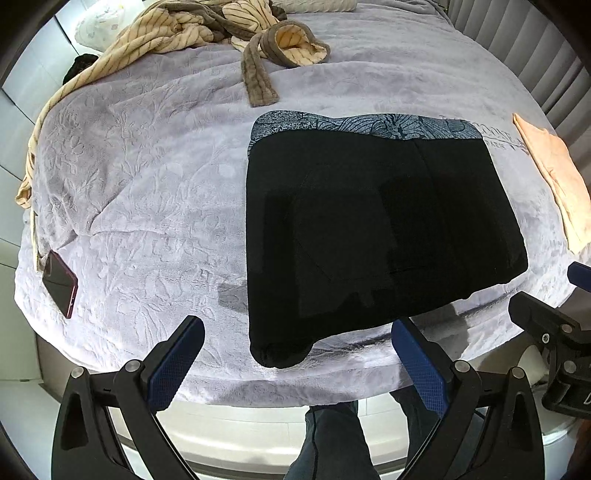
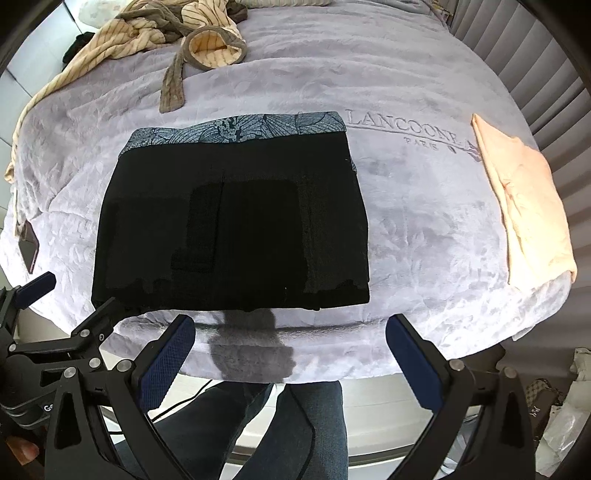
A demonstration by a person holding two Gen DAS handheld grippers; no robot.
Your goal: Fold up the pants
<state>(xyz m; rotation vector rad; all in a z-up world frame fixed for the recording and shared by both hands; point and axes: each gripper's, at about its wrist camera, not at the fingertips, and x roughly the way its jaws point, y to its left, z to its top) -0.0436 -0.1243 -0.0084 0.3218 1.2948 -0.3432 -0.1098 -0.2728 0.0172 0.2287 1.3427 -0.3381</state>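
Observation:
Black pants (image 1: 369, 229) lie folded into a flat rectangle near the front edge of the bed, on top of a blue patterned garment (image 1: 354, 125) that shows along their far side. They also show in the right wrist view (image 2: 236, 229). My left gripper (image 1: 295, 354) is open and empty, just in front of the pants' near edge. My right gripper (image 2: 291, 350) is open and empty above the bed's front edge, close to the pants' near edge. The left gripper's fingers (image 2: 37, 288) show at the left of the right wrist view.
A lilac plush blanket (image 1: 147, 184) covers the bed. A folded peach garment (image 2: 524, 206) lies at the right. A striped beige and brown robe (image 1: 207, 33) is heaped at the back. A dark red phone (image 1: 59, 284) lies at the left edge. A person's legs (image 2: 258, 424) stand below.

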